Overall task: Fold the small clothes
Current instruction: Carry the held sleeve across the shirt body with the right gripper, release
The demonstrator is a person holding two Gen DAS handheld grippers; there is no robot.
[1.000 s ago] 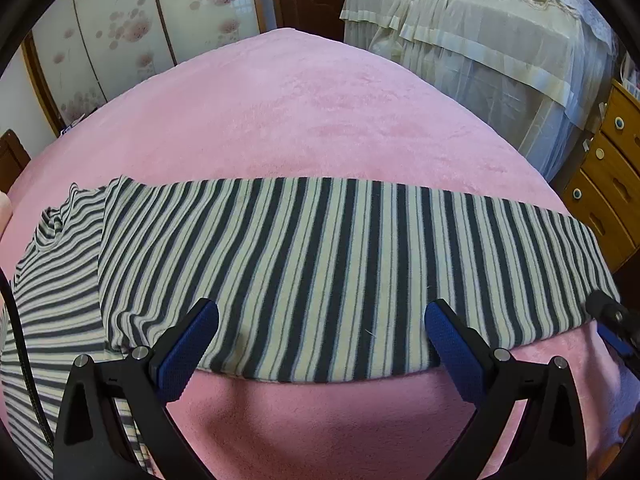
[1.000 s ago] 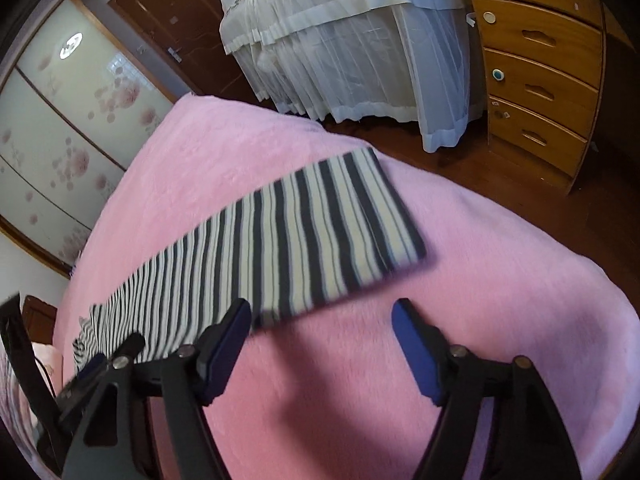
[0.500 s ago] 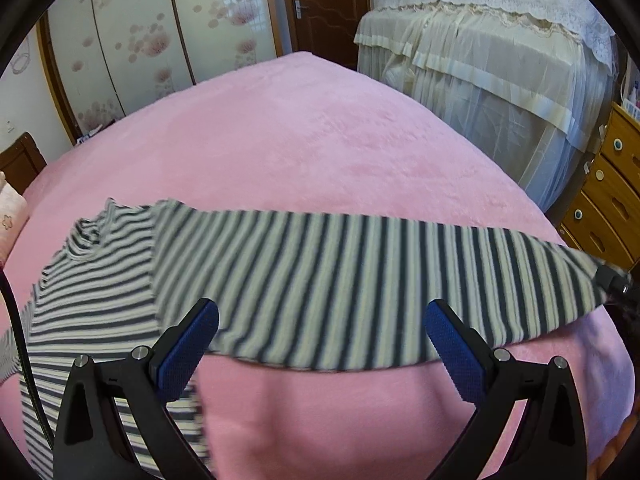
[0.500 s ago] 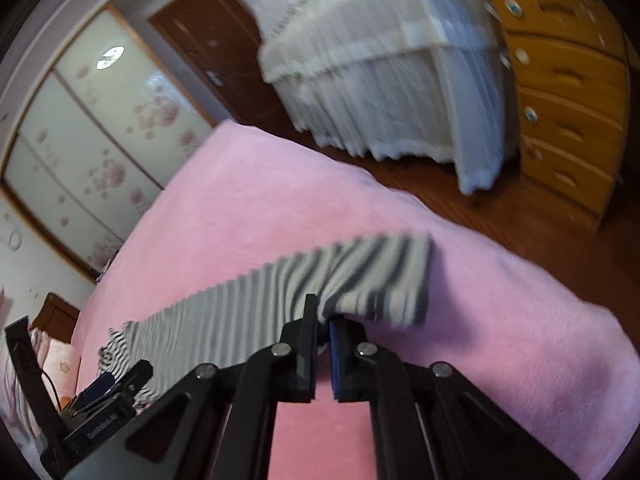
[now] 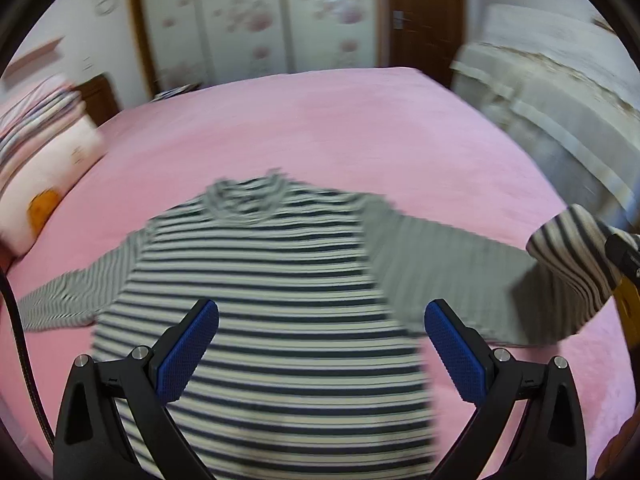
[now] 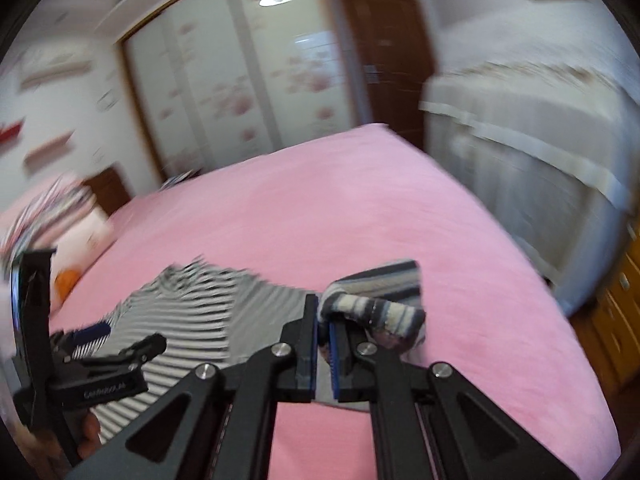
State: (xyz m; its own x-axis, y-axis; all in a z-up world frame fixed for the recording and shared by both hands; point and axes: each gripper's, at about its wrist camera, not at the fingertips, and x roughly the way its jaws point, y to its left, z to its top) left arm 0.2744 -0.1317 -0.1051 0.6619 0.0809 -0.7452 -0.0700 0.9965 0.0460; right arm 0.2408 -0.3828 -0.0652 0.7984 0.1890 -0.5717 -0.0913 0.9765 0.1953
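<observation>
One striped sweater (image 5: 280,304) lies spread across the lower centre of the left wrist view, on the pink bed (image 5: 328,128). It has dark and cream horizontal stripes, a small ribbed collar toward the middle of the frame, and two long sleeves. One sleeve trails flat toward the left edge. The other runs toward the right edge, where its cuff (image 5: 576,248) is lifted off the bed and curled over; motion blur softens the fabric there, so the fold looks loose rather than sharp.

The left tool (image 5: 322,344) sits at the bottom of its frame with its two blue pads set wide apart, holding nothing, above the sweater's body. The right tool (image 6: 325,334), at the lower centre of its view, has its fingers pinched nearly together on the raised cuff (image 6: 376,304).

One pillow (image 5: 44,184) rests at the left edge.
</observation>
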